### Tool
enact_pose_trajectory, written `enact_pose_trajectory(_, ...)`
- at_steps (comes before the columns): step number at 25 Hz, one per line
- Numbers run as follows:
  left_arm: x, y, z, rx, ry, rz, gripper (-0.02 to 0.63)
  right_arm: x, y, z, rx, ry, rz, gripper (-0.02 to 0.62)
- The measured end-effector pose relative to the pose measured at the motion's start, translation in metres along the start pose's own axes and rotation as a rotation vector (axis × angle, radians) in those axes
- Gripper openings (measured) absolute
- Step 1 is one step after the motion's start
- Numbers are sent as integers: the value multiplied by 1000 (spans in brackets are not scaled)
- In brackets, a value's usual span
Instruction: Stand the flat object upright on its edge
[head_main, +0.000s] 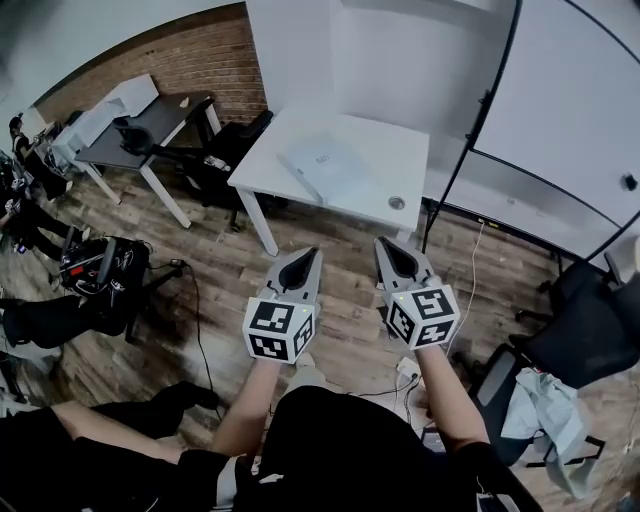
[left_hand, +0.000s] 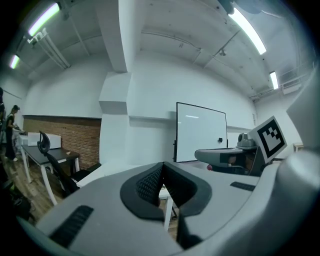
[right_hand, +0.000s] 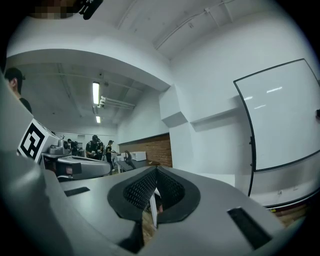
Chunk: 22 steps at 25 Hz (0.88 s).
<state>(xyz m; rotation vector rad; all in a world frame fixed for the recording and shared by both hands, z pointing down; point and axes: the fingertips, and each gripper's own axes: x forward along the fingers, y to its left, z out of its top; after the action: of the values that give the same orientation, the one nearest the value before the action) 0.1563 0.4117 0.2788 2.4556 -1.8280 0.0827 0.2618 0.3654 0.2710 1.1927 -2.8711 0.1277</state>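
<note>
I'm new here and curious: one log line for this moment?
left tool shut, empty | right tool shut, empty | flat object lying on white table, untouched

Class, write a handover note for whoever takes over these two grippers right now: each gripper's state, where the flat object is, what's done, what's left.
Left gripper: shut, empty, held level over the wooden floor, short of the white table.
Right gripper: shut, empty, level beside it.
Pale flat rectangular object: lying flat on the white table, neither gripper touching it.
Done: nothing yet.
Left: move up to the table, grip the object, stand it on its edge.
</note>
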Motion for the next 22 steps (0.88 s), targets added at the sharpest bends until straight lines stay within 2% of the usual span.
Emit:
enact_pose_trajectory(8,33,41,-8,3,25,22,11,53,-15,0,6,8,11,40)
enact_pose_trajectory(15,79,95,0,8,25,22,11,121,-27,5,3,20,15,40)
enact_pose_trajectory(19,102,131,1,-40,35,11,11,161,-33,7,8,30,7,40)
enact_pose_trajectory(22,119,155,3,-38,48,1,11,190,-36,11,10,39,1,40)
